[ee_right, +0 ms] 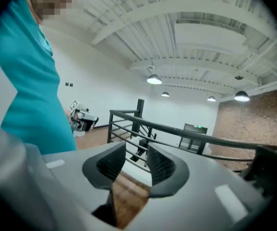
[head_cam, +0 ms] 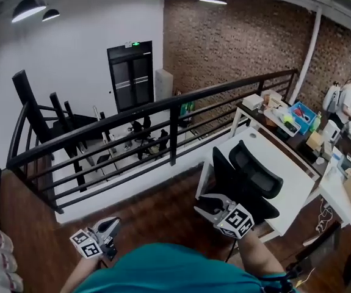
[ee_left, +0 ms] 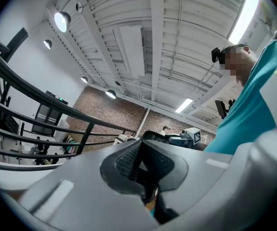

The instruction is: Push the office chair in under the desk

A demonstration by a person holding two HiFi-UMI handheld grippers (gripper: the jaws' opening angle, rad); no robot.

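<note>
In the head view a black office chair [head_cam: 248, 179] with a headrest stands at the near side of the white desk [head_cam: 285, 163], its back toward me. My right gripper [head_cam: 204, 207] hovers just in front of the chair's backrest, pointing left toward the railing. Its jaws stand apart, and in the right gripper view only wooden floor shows between the right gripper's [ee_right: 136, 165] pads. My left gripper [head_cam: 110, 226] hangs low at my left side, far from the chair. In the left gripper view the left gripper's [ee_left: 140, 163] pads sit together with nothing held.
A black metal railing [head_cam: 163, 112] borders the wooden floor [head_cam: 157, 209] ahead, with a drop to a lower level behind it. Cluttered tables [head_cam: 297, 118] line the brick wall [head_cam: 242, 41] at the right, where a person [head_cam: 348, 99] stands. More desks [head_cam: 346, 194] crowd the right edge.
</note>
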